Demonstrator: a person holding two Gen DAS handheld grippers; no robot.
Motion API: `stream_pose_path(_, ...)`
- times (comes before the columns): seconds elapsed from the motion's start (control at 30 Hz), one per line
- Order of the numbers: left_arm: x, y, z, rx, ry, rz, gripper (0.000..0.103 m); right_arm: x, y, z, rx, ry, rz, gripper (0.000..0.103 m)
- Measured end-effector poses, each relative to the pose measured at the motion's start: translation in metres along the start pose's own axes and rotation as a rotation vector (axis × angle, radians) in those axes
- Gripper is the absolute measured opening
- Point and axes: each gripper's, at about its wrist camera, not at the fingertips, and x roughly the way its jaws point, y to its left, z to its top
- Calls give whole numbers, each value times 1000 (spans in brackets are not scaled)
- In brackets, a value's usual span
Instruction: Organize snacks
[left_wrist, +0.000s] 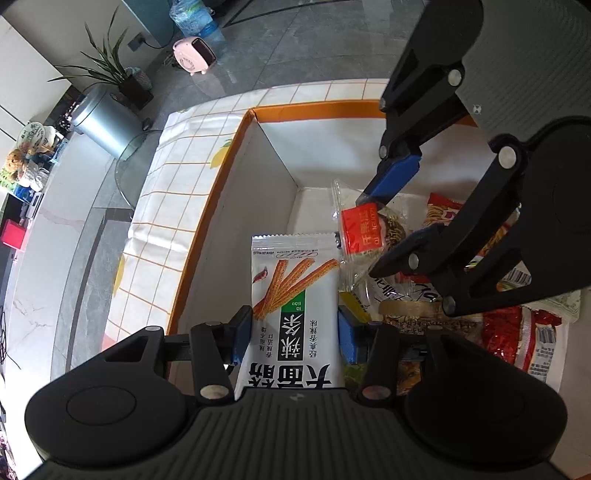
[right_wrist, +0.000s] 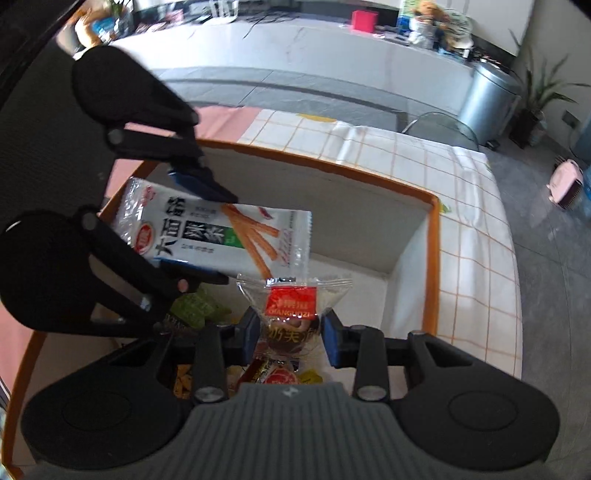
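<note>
Left gripper (left_wrist: 295, 332) clamped on white stick-snack pack (left_wrist: 293, 295); right gripper (right_wrist: 290, 332) clamped on clear wrapped pastry (right_wrist: 293, 306). Both over box (left_wrist: 236, 155) far corner. Light, crinkly, slippery film; crushable inside — grip flat body, gently.

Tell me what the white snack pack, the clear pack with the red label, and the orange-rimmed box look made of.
White snack pack: glossy printed plastic film, with a crimped, serrated end seal. Clear pack: thin transparent film; its contents show through and it crinkles around the red label. Box: looks like matte white cardboard with an orange edge; stiff, flat walls, though thin plastic board cannot be ruled out.
</note>
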Motion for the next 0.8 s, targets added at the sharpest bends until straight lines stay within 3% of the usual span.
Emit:
stream_pose_path(0.4, 22, 1, -5, 27, 50, -19, 55, 23, -4, 20, -94, 98, 7, 34)
stream_pose_path(0.57, 22, 1, -7, 22, 43, -8, 64, 30, -6, 24, -63, 111, 38, 34)
stream_pose_path(0.8, 10, 1, -13, 28, 27, 6, 66, 31, -8, 24, 7, 132, 62, 34)
